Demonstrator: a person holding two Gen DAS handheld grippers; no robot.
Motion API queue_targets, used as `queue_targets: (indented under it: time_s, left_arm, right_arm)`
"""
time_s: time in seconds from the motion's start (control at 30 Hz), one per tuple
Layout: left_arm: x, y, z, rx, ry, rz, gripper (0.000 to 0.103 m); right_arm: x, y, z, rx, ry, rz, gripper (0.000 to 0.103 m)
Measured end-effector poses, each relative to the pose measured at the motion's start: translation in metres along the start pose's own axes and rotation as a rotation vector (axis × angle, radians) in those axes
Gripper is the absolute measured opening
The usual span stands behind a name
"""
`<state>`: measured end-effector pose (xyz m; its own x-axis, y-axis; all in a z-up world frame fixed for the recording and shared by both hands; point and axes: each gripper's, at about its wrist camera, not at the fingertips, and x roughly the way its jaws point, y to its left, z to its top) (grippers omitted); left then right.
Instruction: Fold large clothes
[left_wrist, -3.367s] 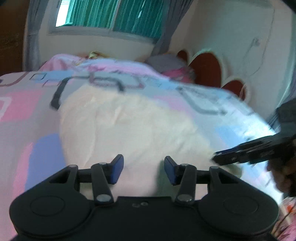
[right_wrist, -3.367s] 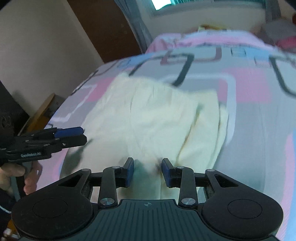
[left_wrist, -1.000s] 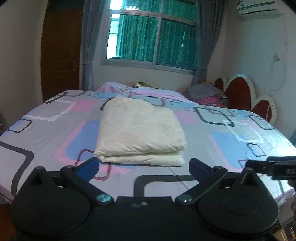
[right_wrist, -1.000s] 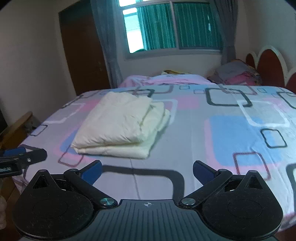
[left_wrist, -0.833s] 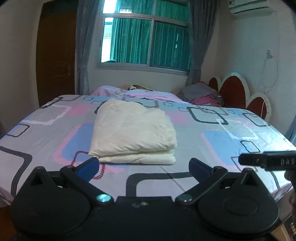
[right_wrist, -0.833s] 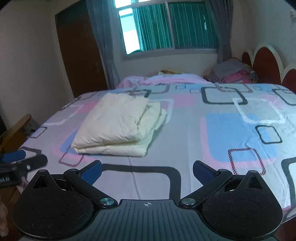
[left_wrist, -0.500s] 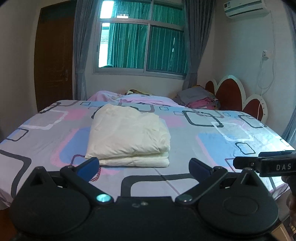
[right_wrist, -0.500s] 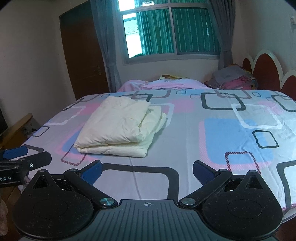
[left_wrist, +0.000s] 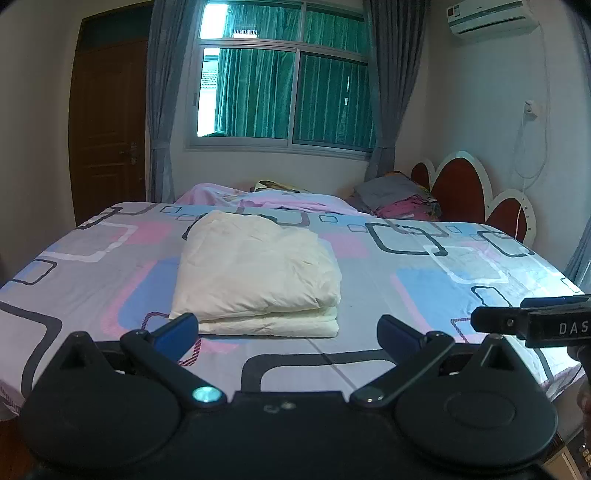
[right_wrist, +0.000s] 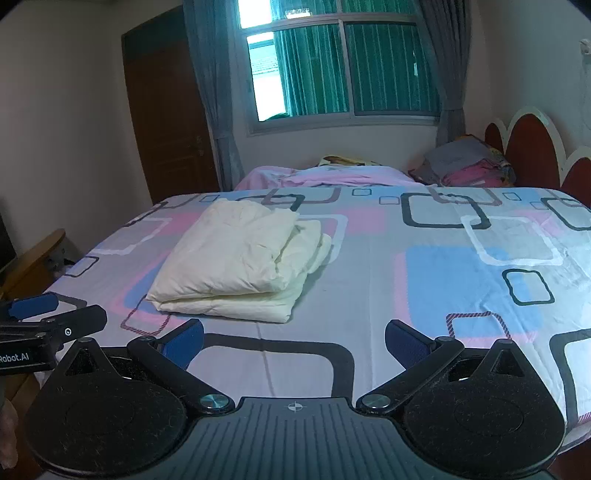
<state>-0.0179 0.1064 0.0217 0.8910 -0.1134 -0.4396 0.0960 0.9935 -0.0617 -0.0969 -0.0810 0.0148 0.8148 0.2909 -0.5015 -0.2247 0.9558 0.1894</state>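
Both grippers, left (left_wrist: 286, 330) and right (right_wrist: 293, 339), spread wide, holding nothing; folded cream garment (left_wrist: 255, 273) on bed (left_wrist: 424, 280), 12 o'clock.

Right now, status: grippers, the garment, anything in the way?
Left gripper and right gripper: jaws wide open, empty, off the bed. Cream garment folded in a stack on it. Nothing in the way.

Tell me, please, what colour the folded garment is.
Pale cream garment; clearest in the left wrist view.
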Motion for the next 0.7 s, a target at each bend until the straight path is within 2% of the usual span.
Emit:
queue_targets:
  time_s: [0.7]
  left_arm:
    - [-0.0008, 0.0071, -0.0013, -0.01, 0.002, 0.008, 0.103]
  right_arm:
    - [0.0029, 0.0024, 0.0029, -0.028, 0.003, 0.01, 0.103]
